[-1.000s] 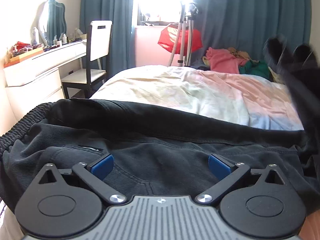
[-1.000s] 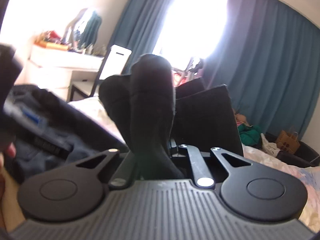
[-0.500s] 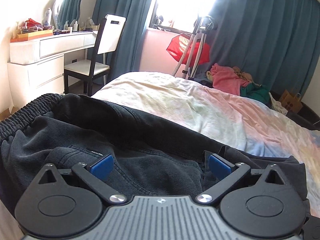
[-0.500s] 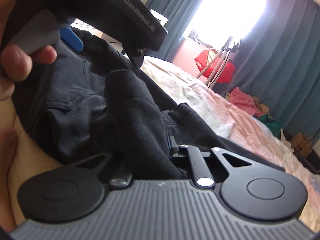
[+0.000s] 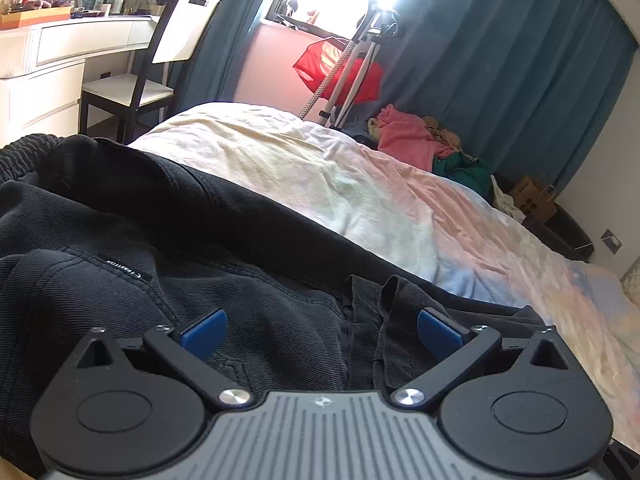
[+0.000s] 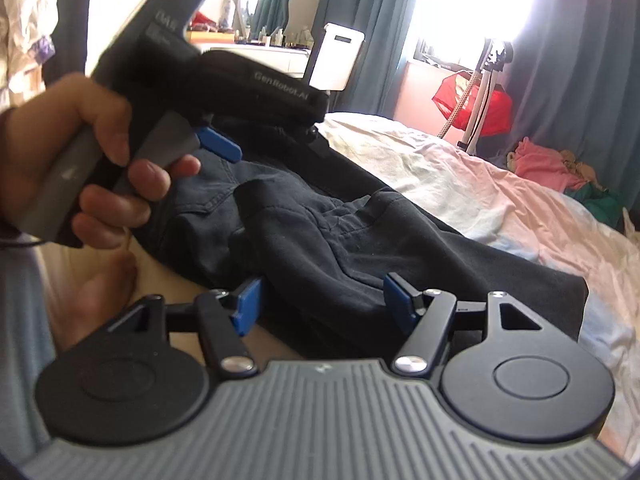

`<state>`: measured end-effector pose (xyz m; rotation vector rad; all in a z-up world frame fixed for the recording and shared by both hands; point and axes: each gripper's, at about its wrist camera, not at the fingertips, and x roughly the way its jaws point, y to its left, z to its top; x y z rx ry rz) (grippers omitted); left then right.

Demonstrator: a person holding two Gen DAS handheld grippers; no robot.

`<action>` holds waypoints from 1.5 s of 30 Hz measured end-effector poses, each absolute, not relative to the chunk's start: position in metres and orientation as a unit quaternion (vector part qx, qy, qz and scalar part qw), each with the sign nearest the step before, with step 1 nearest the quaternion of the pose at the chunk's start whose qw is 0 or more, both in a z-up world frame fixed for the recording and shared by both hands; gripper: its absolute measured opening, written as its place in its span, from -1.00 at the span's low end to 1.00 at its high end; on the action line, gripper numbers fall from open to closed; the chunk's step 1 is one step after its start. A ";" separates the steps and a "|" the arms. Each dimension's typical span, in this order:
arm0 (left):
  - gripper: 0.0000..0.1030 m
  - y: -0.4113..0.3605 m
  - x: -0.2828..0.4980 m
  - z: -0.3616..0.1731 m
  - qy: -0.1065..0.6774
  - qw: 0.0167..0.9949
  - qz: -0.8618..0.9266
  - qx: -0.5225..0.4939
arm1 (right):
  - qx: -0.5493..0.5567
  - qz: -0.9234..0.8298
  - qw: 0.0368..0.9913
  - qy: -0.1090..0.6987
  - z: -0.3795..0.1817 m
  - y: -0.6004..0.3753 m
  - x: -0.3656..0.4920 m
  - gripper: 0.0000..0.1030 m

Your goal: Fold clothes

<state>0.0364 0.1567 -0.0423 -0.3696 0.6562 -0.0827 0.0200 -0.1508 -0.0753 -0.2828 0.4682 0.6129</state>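
Observation:
Dark denim pants (image 5: 168, 248) lie across the near edge of the bed, with the elastic waistband at the far left and a small label on the fabric. They also show in the right wrist view (image 6: 328, 240), folded over in a heap. My left gripper (image 5: 320, 332) is open, its blue pads just above the cloth. My right gripper (image 6: 320, 300) is open and empty, low over the folded pants. The left gripper's body and the hand holding it show in the right wrist view (image 6: 208, 80) at the upper left.
The bed (image 5: 380, 192) has a pale, pastel sheet. A pile of pink and green clothes (image 5: 424, 144) lies at its far side. A white chair (image 5: 160, 64) and a dresser (image 5: 48, 64) stand at the left. A tripod with red fabric (image 5: 348, 68) stands before blue curtains.
My right gripper was shut on the dark fabric and held it raised; it lowered it onto the pants and opened. My left gripper stayed open over the pants.

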 end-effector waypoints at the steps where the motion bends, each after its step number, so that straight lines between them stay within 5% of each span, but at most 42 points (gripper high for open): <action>1: 0.98 0.155 0.041 -0.043 0.322 0.928 -0.049 -0.180 | -0.098 0.300 0.921 0.226 -0.068 -0.167 0.016 0.30; 6: 0.98 0.143 0.080 -0.040 0.352 0.915 -0.093 -0.171 | 0.048 0.222 0.950 0.214 -0.057 -0.235 0.036 0.30; 13: 0.97 0.116 0.156 -0.066 0.435 0.889 -0.097 -0.101 | 0.107 0.102 0.927 0.345 -0.123 -0.270 0.093 0.34; 22: 0.97 0.110 0.193 -0.099 0.445 0.865 -0.181 -0.145 | 0.112 0.096 0.925 0.350 -0.126 -0.266 0.098 0.36; 28: 0.48 0.094 0.191 -0.103 0.439 0.865 -0.212 -0.122 | 0.105 0.087 0.930 0.342 -0.123 -0.260 0.097 0.40; 30: 0.12 0.087 0.181 -0.096 0.413 0.883 -0.207 -0.088 | 0.096 0.082 0.935 0.332 -0.122 -0.257 0.095 0.41; 32: -0.83 0.083 0.174 -0.088 0.392 0.898 -0.192 -0.060 | 0.087 0.077 0.941 0.318 -0.119 -0.254 0.092 0.41; 38: -0.96 0.105 0.156 -0.048 0.314 0.928 -0.172 -0.104 | 0.078 0.071 0.955 0.279 -0.110 -0.254 0.090 0.40; 45: -0.96 0.113 0.164 -0.054 0.334 0.922 -0.158 -0.116 | 0.082 0.066 0.954 0.282 -0.114 -0.259 0.103 0.39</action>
